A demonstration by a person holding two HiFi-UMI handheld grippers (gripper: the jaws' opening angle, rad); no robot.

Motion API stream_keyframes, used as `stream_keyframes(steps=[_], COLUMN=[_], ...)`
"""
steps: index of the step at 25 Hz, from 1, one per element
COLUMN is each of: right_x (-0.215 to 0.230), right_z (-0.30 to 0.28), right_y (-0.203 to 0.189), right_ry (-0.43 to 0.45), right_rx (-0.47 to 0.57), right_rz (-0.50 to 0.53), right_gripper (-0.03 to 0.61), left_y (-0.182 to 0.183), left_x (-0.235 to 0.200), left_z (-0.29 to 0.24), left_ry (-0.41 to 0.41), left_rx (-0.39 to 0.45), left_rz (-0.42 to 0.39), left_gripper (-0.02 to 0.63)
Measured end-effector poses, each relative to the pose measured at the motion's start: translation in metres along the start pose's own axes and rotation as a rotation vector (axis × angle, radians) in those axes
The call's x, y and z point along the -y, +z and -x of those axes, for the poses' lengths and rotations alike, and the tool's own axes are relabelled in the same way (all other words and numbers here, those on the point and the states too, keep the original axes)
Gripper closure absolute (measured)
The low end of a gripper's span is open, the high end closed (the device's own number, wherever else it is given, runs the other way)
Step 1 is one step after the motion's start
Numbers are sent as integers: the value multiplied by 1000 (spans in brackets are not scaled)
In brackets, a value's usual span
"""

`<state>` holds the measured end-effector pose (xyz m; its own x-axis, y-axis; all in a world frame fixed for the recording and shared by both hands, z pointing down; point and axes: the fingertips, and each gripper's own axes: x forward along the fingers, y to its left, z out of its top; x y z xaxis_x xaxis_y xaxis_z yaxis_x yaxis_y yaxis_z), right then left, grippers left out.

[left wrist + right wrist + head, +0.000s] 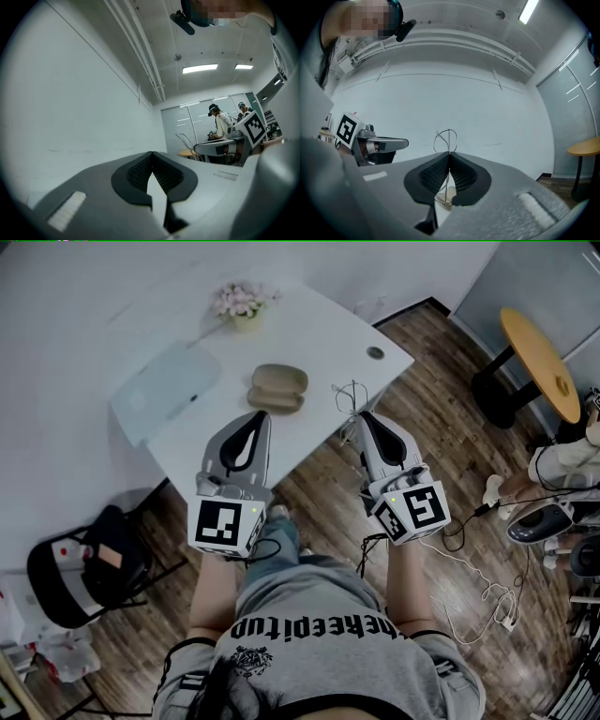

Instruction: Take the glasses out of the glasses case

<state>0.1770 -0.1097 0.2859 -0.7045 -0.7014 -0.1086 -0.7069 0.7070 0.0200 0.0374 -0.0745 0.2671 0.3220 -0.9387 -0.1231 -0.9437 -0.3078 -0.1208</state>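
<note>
I am clenching my right gripper (449, 154) on the glasses (448, 139). The thin wire frame is pinched between the ribbed fingers. One wire loop is standing up past the fingertips and a pale nose pad is showing in the hollow behind them. I judge I am gripping near the middle of the frame, because wire this slight could bend or slip if held further out.

In the head view the glasses are showing as fine wire at the tip of that gripper. They are hanging in the air over the near edge of the bench (319, 329), up clear of the glasses case (278, 388) and to its right. The case is lying open on the bench with its two tan halves side by side and nothing visible inside, so I am taking the removal as done in substance.

My left gripper (152, 154) is closed on nothing, its fingers pressed together. I am holding it beside the right one and near the case, probably to steady the case or take the frame if needed. Both grippers are pointing up toward the wall rather than down at the bench.

A small pot of flowers (244, 304) and a pale tray (167, 388) are sitting further back, well apart from my work.
</note>
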Motion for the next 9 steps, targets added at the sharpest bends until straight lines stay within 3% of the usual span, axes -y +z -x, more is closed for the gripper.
stream_keyframes(steps=[9], right_x=[6], right_z=[-6], right_y=[4], right_ry=[1], right_rx=[11], right_rz=[-6], right_gripper=[572], left_y=[2], left_x=[-3], left_z=[-7], left_ry=[3], left_rx=[2], left_rz=[0], left_gripper=[594])
